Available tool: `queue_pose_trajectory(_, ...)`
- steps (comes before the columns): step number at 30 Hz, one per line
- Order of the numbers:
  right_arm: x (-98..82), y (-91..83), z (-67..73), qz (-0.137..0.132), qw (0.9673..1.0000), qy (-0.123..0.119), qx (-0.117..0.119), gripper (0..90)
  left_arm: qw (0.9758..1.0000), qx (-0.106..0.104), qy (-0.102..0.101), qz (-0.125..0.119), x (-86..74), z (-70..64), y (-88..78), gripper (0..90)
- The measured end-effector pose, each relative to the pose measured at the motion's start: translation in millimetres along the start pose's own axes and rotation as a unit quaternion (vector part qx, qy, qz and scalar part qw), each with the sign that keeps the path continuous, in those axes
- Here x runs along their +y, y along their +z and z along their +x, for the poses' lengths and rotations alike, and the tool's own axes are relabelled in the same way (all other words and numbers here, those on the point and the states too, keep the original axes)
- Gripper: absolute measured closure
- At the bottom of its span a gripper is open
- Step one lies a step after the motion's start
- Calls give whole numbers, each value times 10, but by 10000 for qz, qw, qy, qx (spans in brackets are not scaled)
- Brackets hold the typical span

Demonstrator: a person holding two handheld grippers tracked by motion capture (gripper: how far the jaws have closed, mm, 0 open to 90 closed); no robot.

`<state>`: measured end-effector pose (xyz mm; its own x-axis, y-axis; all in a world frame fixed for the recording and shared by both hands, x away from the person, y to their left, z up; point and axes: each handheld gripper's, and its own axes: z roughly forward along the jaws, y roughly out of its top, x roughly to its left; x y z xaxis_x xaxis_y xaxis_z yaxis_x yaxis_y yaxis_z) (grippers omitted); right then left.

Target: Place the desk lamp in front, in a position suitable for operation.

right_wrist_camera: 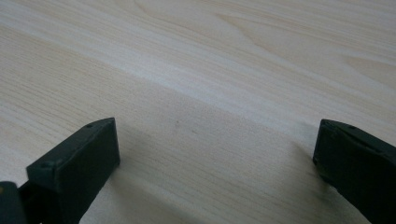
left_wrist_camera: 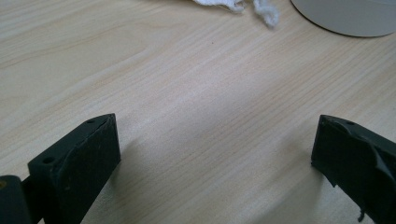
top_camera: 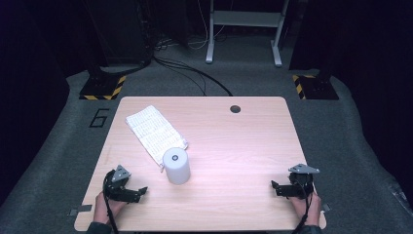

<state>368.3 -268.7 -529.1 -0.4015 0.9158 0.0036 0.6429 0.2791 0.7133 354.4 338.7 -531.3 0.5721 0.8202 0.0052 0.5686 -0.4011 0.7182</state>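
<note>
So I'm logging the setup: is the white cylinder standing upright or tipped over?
Upright. In the high view the white cylinder stands on its base on the table, round top facing up, touching the white cloth.

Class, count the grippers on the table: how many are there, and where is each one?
2. The left gripper rests near the table's front-left corner, beside the white cylinder. The right gripper rests near the front-right corner. Both are open, holding nothing.

Table [top_camera: 243, 146] of pale wood-grain laminate, smooth with a slight sheen; white cloth [top_camera: 155, 131] of ribbed weave with frayed threads; white cylinder [top_camera: 176, 165] smooth and matt; both grippers' pads [left_wrist_camera: 88, 158] matt black, rubbery, worn at edges.
</note>
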Motion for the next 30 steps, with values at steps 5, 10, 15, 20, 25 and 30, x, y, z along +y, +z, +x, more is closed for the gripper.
queue_pose_trajectory(5, 0, 1, -4, 2, 10000, -27, 4, 0, 10000, 6, 27, -13, 5, 3, 4, 7)
queue_pose_trajectory(10, 0, 1, -4, 1, 10000, -27, 5, 0, 10000, 23, -11, 25, -1, -13, -9, 8)
queue_pose_trajectory(15, 1, 5, -8, -4, 10000, -55, 13, 0, 9999, -99, -41, -57, -10, 1, -12, 0)
queue_pose_trajectory(20, 4, 10, -8, -14, 10000, -72, 21, 0, 9995, -192, -208, -167, -6, 27, -49, 0)
queue_pose_trajectory(25, 4, 10, -7, -13, 10000, -66, 20, 0, 9989, -234, -138, -383, 107, -57, -127, 0)
queue_pose_trajectory(30, 4, 10, -7, -13, 10000, -69, 21, 0, 9977, -345, -46, -586, 234, -126, -168, 0)
